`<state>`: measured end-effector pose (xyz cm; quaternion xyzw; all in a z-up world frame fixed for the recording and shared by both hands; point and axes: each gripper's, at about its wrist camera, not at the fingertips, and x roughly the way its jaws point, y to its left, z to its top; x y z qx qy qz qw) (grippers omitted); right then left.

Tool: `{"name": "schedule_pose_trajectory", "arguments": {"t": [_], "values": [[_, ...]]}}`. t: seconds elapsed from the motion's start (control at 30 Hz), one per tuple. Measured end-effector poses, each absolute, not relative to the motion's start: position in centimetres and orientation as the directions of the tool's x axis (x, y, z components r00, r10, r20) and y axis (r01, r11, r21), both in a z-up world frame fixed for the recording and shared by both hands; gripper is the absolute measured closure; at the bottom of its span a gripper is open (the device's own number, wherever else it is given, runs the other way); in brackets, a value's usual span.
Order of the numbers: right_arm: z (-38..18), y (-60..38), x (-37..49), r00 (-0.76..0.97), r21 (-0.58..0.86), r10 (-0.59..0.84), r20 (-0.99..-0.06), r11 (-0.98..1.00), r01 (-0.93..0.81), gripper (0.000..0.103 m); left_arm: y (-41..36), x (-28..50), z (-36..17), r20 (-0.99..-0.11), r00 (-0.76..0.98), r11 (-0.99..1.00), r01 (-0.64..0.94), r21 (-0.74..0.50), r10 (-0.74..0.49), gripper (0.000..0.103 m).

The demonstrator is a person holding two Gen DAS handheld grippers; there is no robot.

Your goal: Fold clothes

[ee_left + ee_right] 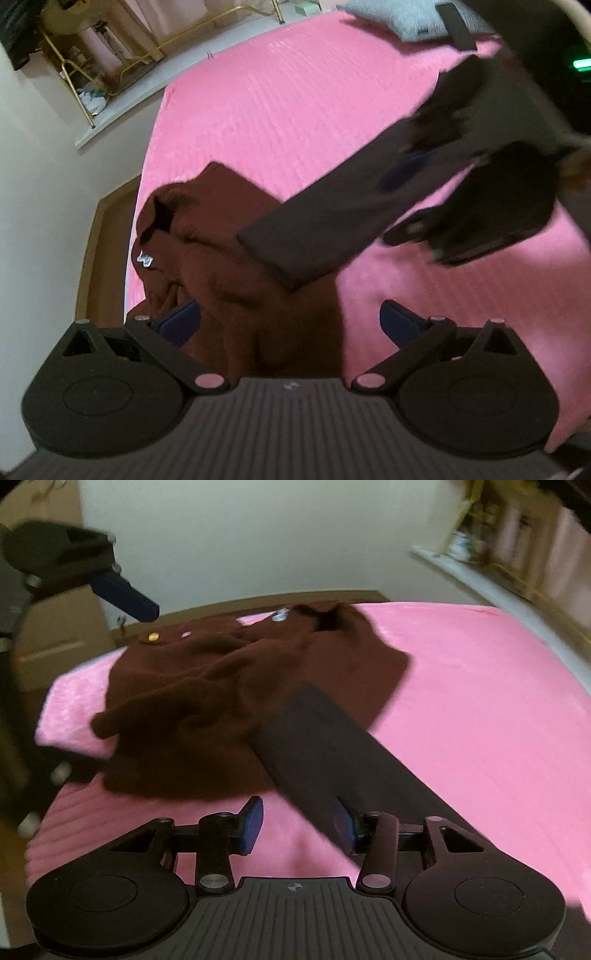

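Bed (480,709): you are working over a pink cover that is filling most of both views; its right half is lying bare, giving you wide room there, while the near-left corner is dropping off toward the floor.
Sweater (207,701): the brown knit is lying crumpled on the bed's left part, collar pointing to the far edge and one fold reaching close to the left edge; a gold button is showing near the far-left rim.
Dark cloth (332,760): a long dark strip is stretching from your right gripper across the sweater's near-right side, its far end resting on the knit.
Pillow (406,18): a grey one is sitting at the far end of the bed.
Right gripper (299,827): your fingers are standing partly apart; the dark cloth is draping over the right pad, and I cannot tell whether it is pinched.
Left gripper (291,325): your fingers are spread wide, released, hovering above the sweater's near edge with nothing between them.
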<state>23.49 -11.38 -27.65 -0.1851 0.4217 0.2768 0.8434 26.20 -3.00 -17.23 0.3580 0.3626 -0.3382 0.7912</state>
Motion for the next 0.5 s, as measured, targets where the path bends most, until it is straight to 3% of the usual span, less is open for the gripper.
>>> {"name": "schedule_pose_trajectory", "arguments": {"t": [0.27, 0.4, 0.5], "values": [[-35.0, -5.9, 28.9, 0.462, -0.127, 0.298, -0.835, 0.713, -0.69, 0.063, 0.1, 27.6, -21.7, -0.861, 0.442, 0.571, 0.786, 0.236, -0.252, 0.001], [-35.4, -5.5, 30.4, 0.457, -0.087, 0.285, -0.843, 0.765, -0.638, 0.089, 0.8, 27.6, -22.1, -0.877, 0.41, 0.586, 0.786, 0.2, -0.25, 0.001], [-33.2, -6.6, 30.5, 0.478, -0.053, 0.294, -0.828, 0.807, -0.588, 0.094, 0.8, 27.1, -21.8, -0.884, 0.394, 0.57, 0.799, 0.193, -0.252, 0.001]]}}
